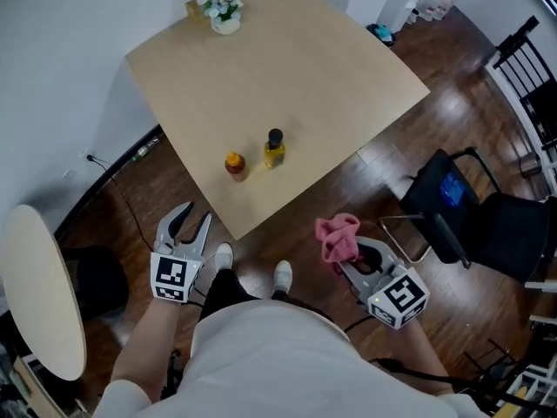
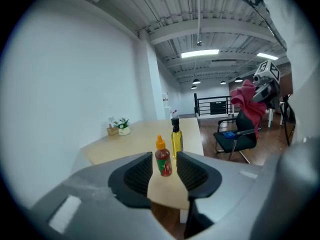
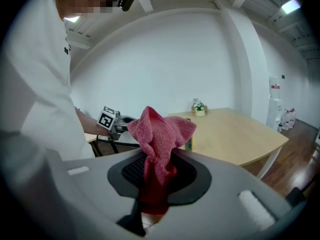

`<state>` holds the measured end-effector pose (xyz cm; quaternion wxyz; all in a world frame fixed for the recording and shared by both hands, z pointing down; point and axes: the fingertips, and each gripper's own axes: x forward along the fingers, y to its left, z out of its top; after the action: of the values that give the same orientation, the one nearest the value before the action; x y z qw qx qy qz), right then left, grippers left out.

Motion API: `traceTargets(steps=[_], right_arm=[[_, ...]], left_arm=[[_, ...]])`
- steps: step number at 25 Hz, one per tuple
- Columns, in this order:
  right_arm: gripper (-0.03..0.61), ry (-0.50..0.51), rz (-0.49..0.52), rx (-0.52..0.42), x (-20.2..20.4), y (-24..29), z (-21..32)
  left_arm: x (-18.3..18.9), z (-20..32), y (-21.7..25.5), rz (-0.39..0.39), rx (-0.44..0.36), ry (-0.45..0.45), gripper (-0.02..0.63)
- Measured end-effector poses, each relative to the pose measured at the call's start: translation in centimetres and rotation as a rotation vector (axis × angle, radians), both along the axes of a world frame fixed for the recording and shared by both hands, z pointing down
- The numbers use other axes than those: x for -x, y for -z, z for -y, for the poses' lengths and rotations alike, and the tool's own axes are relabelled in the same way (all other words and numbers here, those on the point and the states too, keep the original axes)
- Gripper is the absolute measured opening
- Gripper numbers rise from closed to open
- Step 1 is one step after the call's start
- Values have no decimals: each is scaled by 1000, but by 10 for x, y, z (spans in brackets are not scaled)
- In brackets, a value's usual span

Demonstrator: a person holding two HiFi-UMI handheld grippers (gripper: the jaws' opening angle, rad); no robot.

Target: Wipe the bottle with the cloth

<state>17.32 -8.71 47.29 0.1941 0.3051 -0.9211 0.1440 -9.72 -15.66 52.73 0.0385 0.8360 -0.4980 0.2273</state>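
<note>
Head view: a yellow bottle (image 1: 274,149) stands upright near the front edge of the bench (image 1: 287,50), with a red bottle (image 1: 235,165) just beside it at its 8 o'clock. The left claw (image 1: 189,226) hangs off the bench at 7 o'clock. The right claw (image 1: 352,252) is at 5 o'clock with a pink cloth (image 1: 338,236).

Left gripper view: the jaws are apart and hold nothing, with both bottles standing beyond them at 12 o'clock.

Right gripper view: the jaws are clamped on the cloth, which bunches upward.

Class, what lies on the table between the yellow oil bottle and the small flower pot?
Nothing: in the head view the table between oil bottle and flower pot is bare wood.
</note>
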Motion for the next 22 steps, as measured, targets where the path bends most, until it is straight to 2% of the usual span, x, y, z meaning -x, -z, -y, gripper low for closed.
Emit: traceTargets(steps=[4, 8, 12, 15, 22], right_arm=[[89, 101, 6, 18, 2, -20, -11], [89, 134, 37, 9, 19, -15, -27], [89, 134, 49, -10, 31, -6, -58], [89, 123, 42, -28, 40, 2, -86], [89, 39, 53, -57, 74, 22, -178]], left_arm=[[3, -80, 5, -31, 92, 73, 160], [4, -141, 17, -64, 142, 87, 158], [6, -172, 33, -125, 109, 104, 150], [9, -194, 49, -168, 72, 79, 150], [49, -263, 72, -292, 17, 28, 150]])
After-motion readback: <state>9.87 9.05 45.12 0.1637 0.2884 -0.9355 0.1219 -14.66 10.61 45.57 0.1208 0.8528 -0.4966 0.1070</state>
